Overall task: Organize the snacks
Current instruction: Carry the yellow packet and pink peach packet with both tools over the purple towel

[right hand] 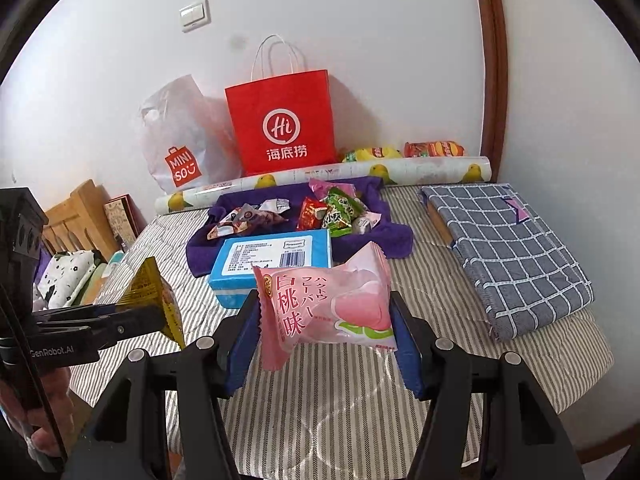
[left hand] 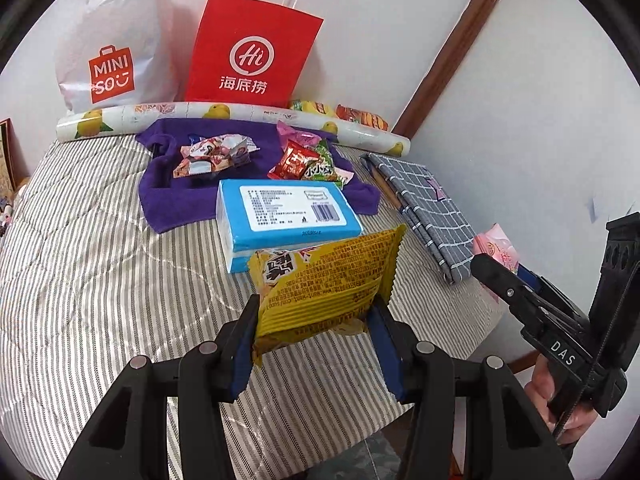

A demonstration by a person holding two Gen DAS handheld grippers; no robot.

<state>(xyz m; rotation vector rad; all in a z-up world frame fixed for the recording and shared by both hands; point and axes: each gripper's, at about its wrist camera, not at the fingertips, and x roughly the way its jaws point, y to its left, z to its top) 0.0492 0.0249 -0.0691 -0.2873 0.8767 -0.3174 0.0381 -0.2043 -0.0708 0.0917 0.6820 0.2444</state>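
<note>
Nearest to us, we are clamping a yellow snack packet (left hand: 320, 284) in our left gripper (left hand: 316, 344), its blue-padded jaws partly closed and pressing on the packet's two sides, so the packet is hanging above the striped bedcover (left hand: 100, 260) and not touching it. We are doing the same with our right gripper (right hand: 326, 340): its jaws are partly closed on a pink peach-flavour packet (right hand: 324, 300), which is also being held clear of the cover. Both packets are sitting at the near edge of the scene, the yellow one to the left of the pink one.

Just beyond them, a blue tissue pack (left hand: 280, 216) is lying label-up on the bedcover, its far edge overlapping a purple towel (left hand: 168, 196). On that towel we are seeing two small heaps: pale wrapped sweets (left hand: 216, 154) on the left, and red and green snack sachets (left hand: 308, 162) on the right.

To the right, a folded grey checked cloth (right hand: 508, 252) is lying on the cover. Along the far edge, a roll of lemon-print paper (left hand: 224, 114) is stretching across, with two more snack bags (right hand: 404, 151) behind its right end. Against the far wall, a red paper bag (left hand: 256, 52) is standing upright, and a white plastic shopping bag (left hand: 112, 40) is leaning just left of it.
</note>
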